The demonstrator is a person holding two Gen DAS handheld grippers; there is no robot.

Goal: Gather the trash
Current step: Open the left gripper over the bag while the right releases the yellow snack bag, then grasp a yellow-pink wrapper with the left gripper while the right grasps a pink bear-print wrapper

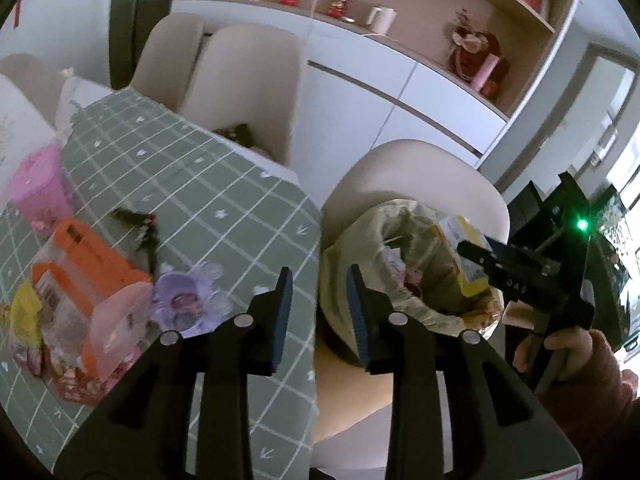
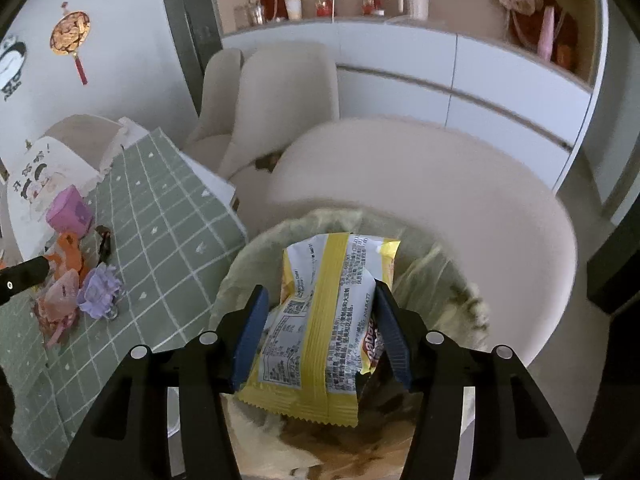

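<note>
My right gripper [image 2: 320, 332] is open, its jaws either side of a yellow and white snack wrapper [image 2: 320, 320] that hangs over the mouth of the lined trash bin [image 2: 260, 252]. In the left wrist view the right gripper [image 1: 480, 256] sits over the bin [image 1: 360, 248] with the wrapper [image 1: 464, 240] beside its fingers. My left gripper [image 1: 318, 304] is open and empty, above the table edge next to the bin. Trash lies on the green checked tablecloth [image 1: 224, 200]: an orange packet [image 1: 80, 272], a pink wrapper [image 1: 116, 320] and a purple flower-shaped piece [image 1: 184, 300].
A pink cup [image 1: 36, 188] and a dark scrap [image 1: 140, 224] are on the table too. Cream chairs [image 1: 248, 80] stand around the table; the bin rests on one chair seat [image 2: 480, 200]. White cabinets with shelf ornaments [image 1: 360, 80] line the back wall.
</note>
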